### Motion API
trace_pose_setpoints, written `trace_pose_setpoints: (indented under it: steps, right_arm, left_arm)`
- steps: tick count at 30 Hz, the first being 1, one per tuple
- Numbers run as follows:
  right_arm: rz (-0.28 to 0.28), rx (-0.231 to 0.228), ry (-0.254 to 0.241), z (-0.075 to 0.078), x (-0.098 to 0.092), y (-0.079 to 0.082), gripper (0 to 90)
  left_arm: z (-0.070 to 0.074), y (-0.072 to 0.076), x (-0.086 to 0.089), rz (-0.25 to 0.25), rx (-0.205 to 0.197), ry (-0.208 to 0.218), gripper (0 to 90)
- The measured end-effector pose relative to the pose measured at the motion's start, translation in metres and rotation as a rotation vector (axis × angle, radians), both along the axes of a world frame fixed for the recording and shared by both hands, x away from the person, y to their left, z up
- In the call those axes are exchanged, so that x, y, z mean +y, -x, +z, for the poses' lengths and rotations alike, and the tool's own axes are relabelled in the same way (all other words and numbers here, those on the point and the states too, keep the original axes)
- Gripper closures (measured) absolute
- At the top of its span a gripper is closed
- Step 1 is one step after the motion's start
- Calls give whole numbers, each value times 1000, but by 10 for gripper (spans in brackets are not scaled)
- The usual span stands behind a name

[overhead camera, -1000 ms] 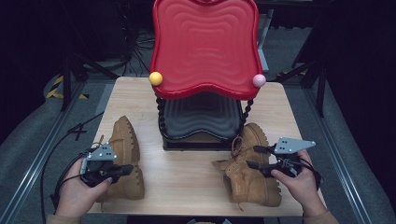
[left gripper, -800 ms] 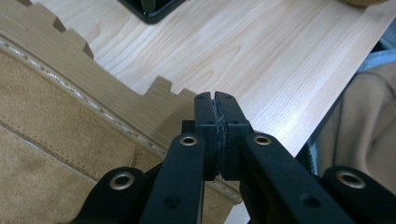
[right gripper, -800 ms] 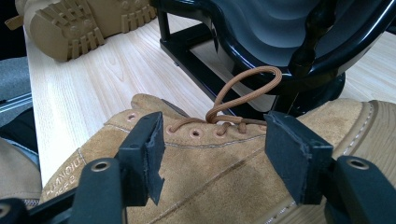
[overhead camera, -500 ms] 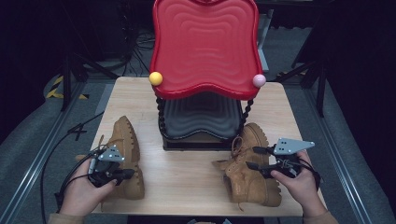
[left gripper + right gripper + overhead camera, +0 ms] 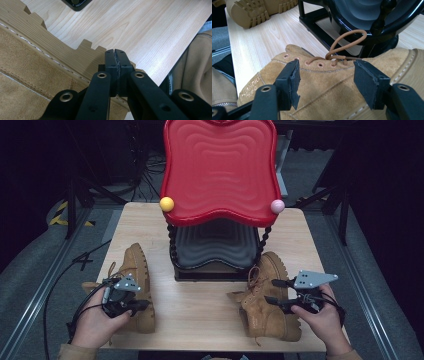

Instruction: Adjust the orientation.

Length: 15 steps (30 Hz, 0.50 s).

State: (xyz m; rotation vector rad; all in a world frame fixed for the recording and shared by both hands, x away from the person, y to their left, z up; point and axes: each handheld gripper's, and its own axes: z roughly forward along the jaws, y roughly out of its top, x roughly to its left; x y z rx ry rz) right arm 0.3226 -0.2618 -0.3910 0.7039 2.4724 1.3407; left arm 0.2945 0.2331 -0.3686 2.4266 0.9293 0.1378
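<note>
Between your two boots, a red-and-black stand (image 5: pixel 220 220) fills the worktop's (image 5: pixel 200 310) back middle. Your left tongs (image 5: pixel 131 305) rest closed, empty, on the left-edge boot (image 5: pixel 136 270); your right tongs (image 5: pixel 272 291) gape over the right-edge boot (image 5: pixel 267 312).

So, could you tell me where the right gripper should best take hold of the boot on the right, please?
Probably the ankle collar of the right boot, from above. The boot lies on its side, so the soft upper faces up between the right gripper's open jaws, and should pinch more easily than the stiff sole.
</note>
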Motion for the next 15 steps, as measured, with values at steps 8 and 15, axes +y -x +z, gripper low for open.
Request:
trace_pose_setpoints:
  steps: [8,15]
  right_arm:
    - [-4,5,8,-2,-4,6,385]
    - [-19,13,15,-4,-11,11,386]
  left_arm:
    - [1,-7,-18,-28,4,-16,900]
    - [-4,-16,-38,-55,12,-19,900]
